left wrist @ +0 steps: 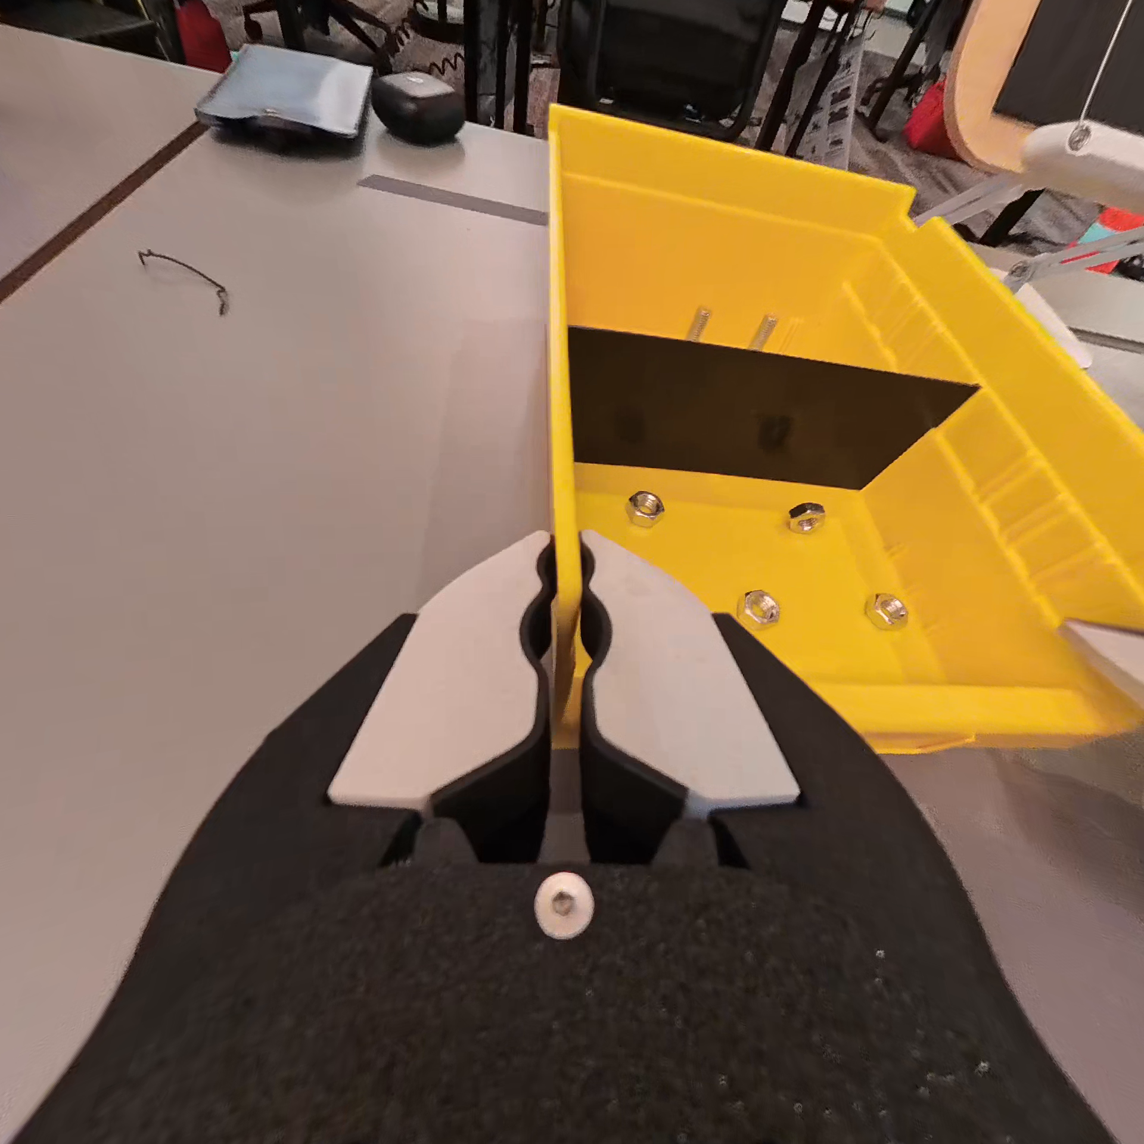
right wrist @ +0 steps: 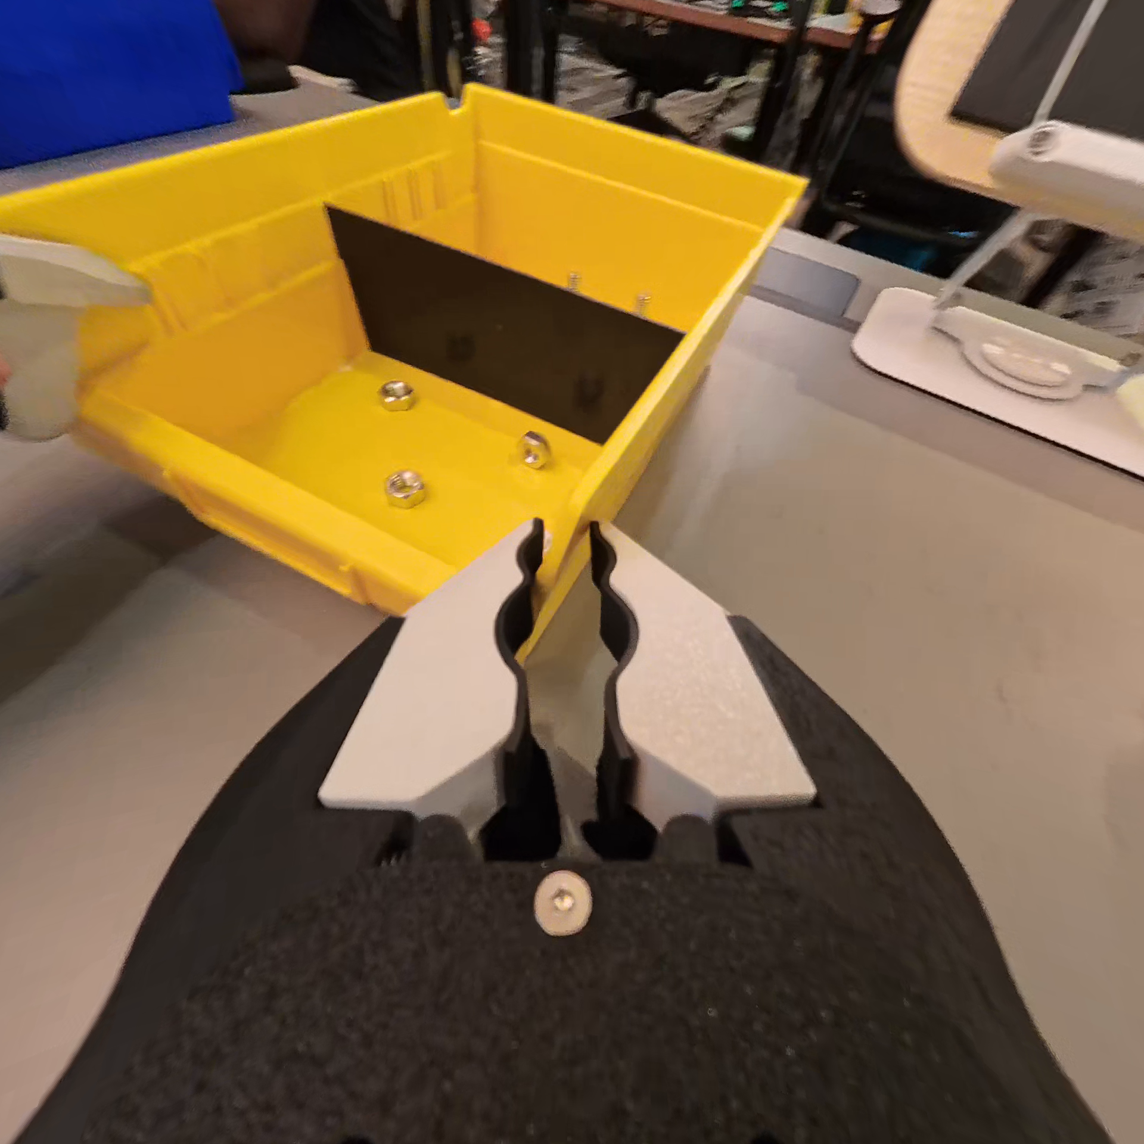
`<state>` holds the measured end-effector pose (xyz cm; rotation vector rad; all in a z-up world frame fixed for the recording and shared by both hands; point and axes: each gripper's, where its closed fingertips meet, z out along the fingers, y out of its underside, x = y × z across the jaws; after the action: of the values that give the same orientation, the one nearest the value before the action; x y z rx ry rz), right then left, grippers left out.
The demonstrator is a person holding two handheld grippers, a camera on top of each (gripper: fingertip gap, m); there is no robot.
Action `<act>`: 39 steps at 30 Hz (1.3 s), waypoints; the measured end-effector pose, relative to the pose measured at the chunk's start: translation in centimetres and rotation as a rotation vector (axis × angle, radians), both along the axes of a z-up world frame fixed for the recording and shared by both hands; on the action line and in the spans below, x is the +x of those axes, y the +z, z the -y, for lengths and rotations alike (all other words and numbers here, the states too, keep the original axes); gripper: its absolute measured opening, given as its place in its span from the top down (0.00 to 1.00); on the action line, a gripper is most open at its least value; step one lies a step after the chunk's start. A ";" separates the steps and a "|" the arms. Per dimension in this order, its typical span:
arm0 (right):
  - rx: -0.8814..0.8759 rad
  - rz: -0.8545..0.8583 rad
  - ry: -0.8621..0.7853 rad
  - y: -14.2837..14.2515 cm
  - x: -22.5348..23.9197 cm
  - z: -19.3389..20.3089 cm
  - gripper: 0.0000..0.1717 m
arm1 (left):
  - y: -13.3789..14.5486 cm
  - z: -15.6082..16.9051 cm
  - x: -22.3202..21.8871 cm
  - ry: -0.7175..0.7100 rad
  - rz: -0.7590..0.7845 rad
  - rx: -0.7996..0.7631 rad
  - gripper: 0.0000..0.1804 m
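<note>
A yellow plastic bin (left wrist: 712,204) stands on the grey table, split by a black divider (left wrist: 743,415). Several steel nuts (left wrist: 645,509) lie in its near compartment, and two bolts (left wrist: 699,322) show behind the divider. My left gripper (left wrist: 566,545) is shut on the bin's left wall, both pads pressed on it. In the right wrist view the bin (right wrist: 588,186) lies ahead. My right gripper (right wrist: 566,532) straddles the bin's right wall near the front corner, with a gap at its right pad, so it is open. The left gripper (right wrist: 62,278) shows at the bin's far side.
A dark flat case (left wrist: 291,93) and a round black case (left wrist: 418,105) lie at the table's far left. A strip of grey tape (left wrist: 452,198) is beside the bin. A white lamp base (right wrist: 990,365) stands to the right. Chairs and clutter stand beyond the table. My hands' fingertips stand some 20 cm from each other.
</note>
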<state>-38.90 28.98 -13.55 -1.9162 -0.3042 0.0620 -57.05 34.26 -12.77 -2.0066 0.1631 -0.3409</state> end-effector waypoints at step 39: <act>0.149 -0.391 -0.197 3.8 40.6 15.7 0.77 | -0.7 8.6 13.7 -0.339 -0.127 0.024 0.71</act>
<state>1.67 13.31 -9.74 -1.7319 0.1399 0.2715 -43.39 25.71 -13.50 -1.9760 0.5884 -0.4230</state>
